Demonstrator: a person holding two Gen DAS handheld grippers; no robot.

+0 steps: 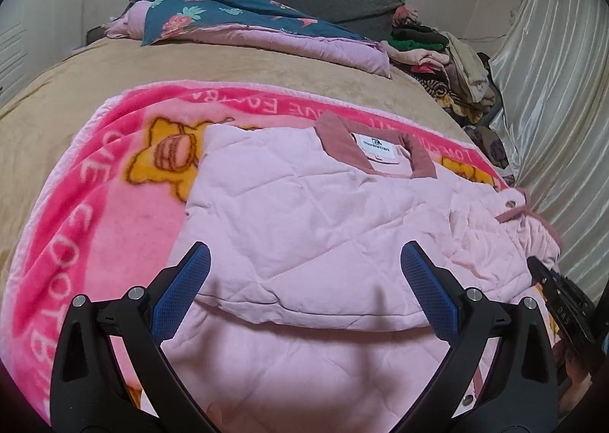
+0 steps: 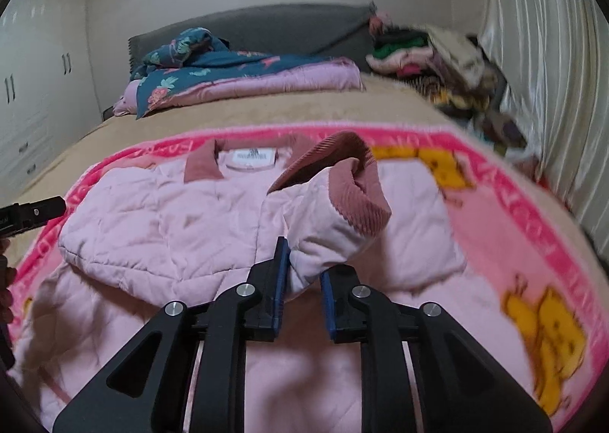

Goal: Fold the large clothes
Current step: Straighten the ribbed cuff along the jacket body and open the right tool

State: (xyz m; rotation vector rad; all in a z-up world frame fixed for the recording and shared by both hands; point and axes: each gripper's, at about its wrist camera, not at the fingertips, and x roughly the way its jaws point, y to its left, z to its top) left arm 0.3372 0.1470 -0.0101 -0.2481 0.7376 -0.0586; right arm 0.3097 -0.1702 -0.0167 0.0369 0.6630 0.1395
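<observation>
Fold partly done, judging by how the jacket (image 1: 304,212) lies. Spread flat on the pink blanket (image 1: 95,212), collar (image 1: 335,139) at the blanket's far edge, hem toward the cameras.

Left of the collar: sleeve side already folded in across the front, lying as a smooth flap with a clean lower edge. Left gripper (image 1: 304,280) above that flap, jaws spread wide, nothing between the blue pads (image 1: 182,288).

Right of the collar: sleeve (image 2: 327,238) lifted off the body, cuff (image 2: 365,193) raised and curling over toward the collar. Right gripper (image 2: 304,280) pinching this sleeve, pads nearly together with fabric bunched between them. Not yet laid down.

Left to do, as a judgement: set the right sleeve across the chest, then bring the hem up toward the collar; lower half not yet folded.

Look of the jacket: pale pink, quilted in a diamond stitch, puffy, lightly creased. Collar and cuffs in darker dusty-pink ribbed cloth. White label inside the neck, print too small to read. Snap fasteners at the front edge below the collar. Likely soft and bulky, folds apt to spring open.
</observation>
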